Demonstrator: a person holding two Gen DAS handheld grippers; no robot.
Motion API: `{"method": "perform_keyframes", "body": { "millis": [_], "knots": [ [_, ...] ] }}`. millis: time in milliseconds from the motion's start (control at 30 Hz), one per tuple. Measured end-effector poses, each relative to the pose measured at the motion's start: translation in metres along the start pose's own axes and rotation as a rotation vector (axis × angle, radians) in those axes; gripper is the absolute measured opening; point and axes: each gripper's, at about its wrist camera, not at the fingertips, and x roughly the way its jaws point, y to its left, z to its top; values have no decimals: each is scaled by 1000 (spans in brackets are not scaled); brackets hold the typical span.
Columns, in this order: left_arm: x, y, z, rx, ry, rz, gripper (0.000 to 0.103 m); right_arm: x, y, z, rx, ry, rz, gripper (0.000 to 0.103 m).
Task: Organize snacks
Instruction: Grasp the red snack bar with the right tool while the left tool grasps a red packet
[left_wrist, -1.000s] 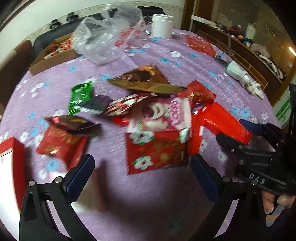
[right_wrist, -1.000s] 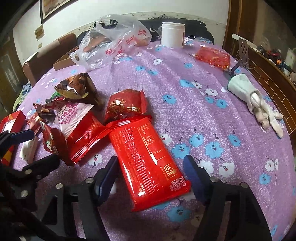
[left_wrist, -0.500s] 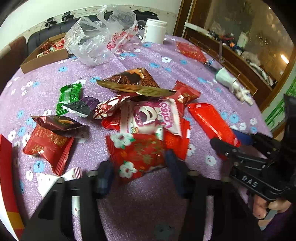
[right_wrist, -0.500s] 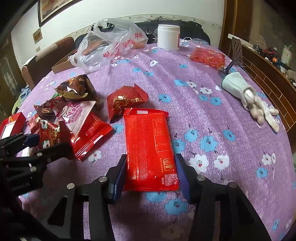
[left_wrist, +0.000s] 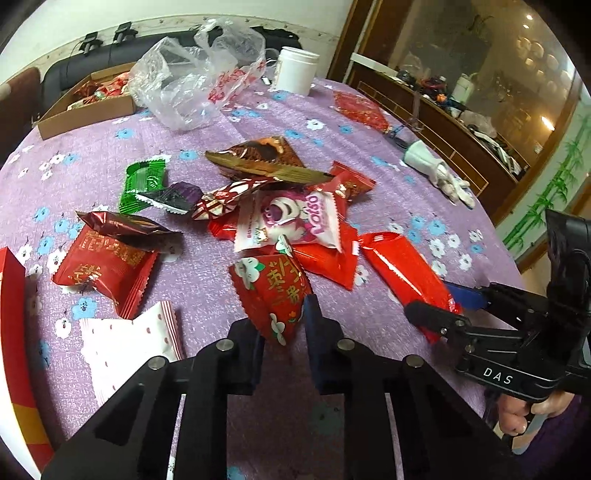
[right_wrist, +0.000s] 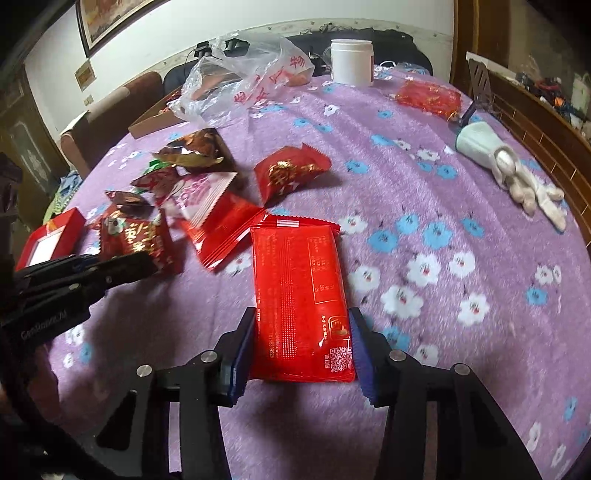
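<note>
Pick-up step: left gripper (left_wrist: 282, 323) closing, pinching the flowered red packet (left_wrist: 271, 291) beside the pink bear packet (left_wrist: 291, 218); right gripper (right_wrist: 301, 349) clamps the long red packet (right_wrist: 299, 295); next likely lifting both clear.

Home dining or living room. Round table (right_wrist: 424, 206) with purple floral cloth, snack packets (left_wrist: 288, 221) scattered at centre. Dark sofa (left_wrist: 96, 62) at 11 o'clock, brown upholstered chair (right_wrist: 110, 114) at 10, framed picture (right_wrist: 107, 18) on white wall. Wooden cabinet with glass doors (left_wrist: 461, 55) at 1–2 o'clock, cluttered wooden sideboard (left_wrist: 458, 122) below it.
</note>
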Motion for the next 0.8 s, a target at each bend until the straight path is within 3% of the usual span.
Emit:
{"method": "perform_keyframes", "body": {
  "millis": [367,500,800],
  "knots": [
    [19,-12,2,-6,39,-76,13,-1,1,-7,-9,-21,-7,50],
    [18,-18,1,13,7,-76,7,-3,-1,-10,-10,-35,7,50],
    [-3,-15,-3,23,-52,-76,5,-9,4,-16,2,-51,4,48]
  ]
}}
